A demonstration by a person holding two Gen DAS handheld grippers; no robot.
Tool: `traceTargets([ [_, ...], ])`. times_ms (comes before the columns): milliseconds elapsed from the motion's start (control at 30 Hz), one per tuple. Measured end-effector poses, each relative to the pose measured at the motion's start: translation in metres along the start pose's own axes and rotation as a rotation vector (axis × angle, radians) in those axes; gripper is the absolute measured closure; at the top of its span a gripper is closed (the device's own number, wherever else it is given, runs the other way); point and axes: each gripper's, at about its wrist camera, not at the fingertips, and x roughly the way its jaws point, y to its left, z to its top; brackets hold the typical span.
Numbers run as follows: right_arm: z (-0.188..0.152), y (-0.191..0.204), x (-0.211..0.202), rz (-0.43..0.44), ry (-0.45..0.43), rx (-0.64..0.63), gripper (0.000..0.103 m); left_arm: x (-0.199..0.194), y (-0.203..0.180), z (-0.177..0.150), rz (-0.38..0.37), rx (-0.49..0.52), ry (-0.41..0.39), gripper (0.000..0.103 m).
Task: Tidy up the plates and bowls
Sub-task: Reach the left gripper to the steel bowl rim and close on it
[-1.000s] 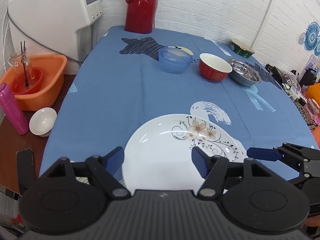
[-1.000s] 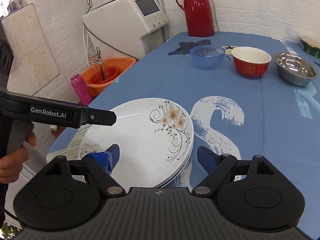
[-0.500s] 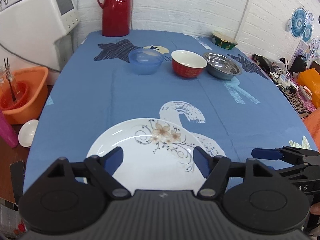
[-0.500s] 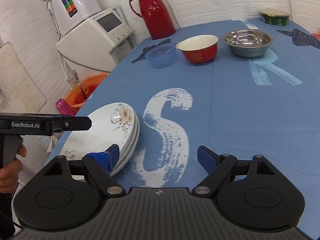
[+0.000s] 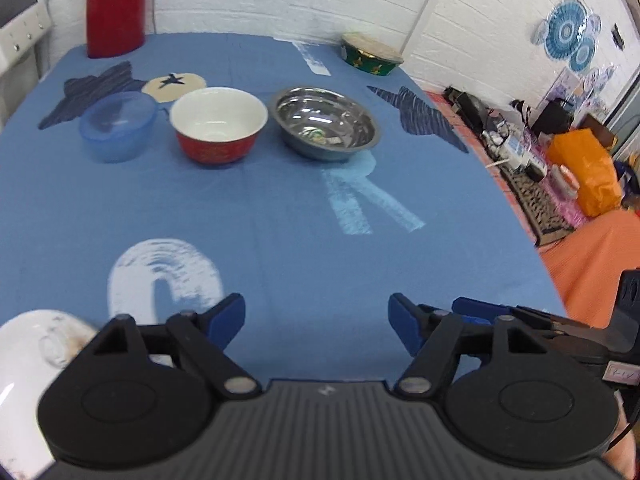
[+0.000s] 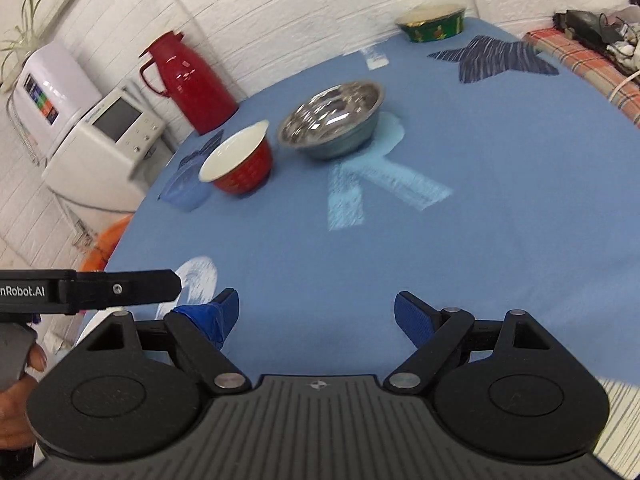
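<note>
A: Grippers first, nearest to the cameras. How do they stand?

B: The left gripper (image 5: 316,322) has its blue-padded fingers spread wide, with nothing between them and only blue tablecloth (image 5: 280,208) showing in the gap. The right gripper (image 6: 316,318) is just as wide apart and also holds nothing. One of its pads looks wrapped in blue tape.

A: Do they touch anything?

B: Neither one meets a dish. Whether they brush the cloth, I cannot tell. In the right wrist view the left gripper's black finger juts in from the left edge, and part of a hand (image 6: 16,396) shows below it.

A: Where are the plates?

B: The white plates (image 5: 28,364) sit at the table's near left corner, partly hidden behind the left gripper's body. Only a blurred slice of rim and floral print shows.

A: And the bowls?

B: Past the middle of the table, three stand in a row. From left to right they are a blue plastic bowl (image 5: 117,126), a red bowl (image 5: 218,124) with a white inside, and a steel bowl (image 5: 325,122). The red one is close beside its neighbours, all upright and empty. Well behind them, near the far right edge, sits a green bowl (image 5: 372,56) with gold figures.

A: Anything else back there?

B: A red thermos jug (image 5: 112,6) stands at the far left corner. Off the table to the left is a white appliance (image 6: 108,140).
</note>
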Motion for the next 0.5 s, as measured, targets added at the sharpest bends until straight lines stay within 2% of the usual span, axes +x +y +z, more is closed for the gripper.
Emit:
traceTargets([
  [100,0.045,-0.015,0.010,-0.033,-0.059,0.000,0.031,0.035,-0.003,0.033,-0.044,-0.157,-0.032,0.032],
  [233,0.102,-0.027,0.044,-0.096,-0.105,-0.072,0.031,0.075,0.012,0.066,-0.048,-0.405,-0.080,0.032],
  [300,0.125,-0.032,0.071,-0.119,-0.092,-0.096,0.031,0.092,0.024,0.074,-0.057,-0.537,-0.093,0.032],
  [400,0.147,-0.038,0.110,-0.140,-0.040,-0.119,0.031,0.109,0.038,0.076,-0.020,-0.674,-0.121,0.032],
  [500,0.158,-0.038,0.143,-0.158,0.003,-0.161,0.031,0.123,0.046,0.074,0.024,-0.739,-0.130,0.033],
])
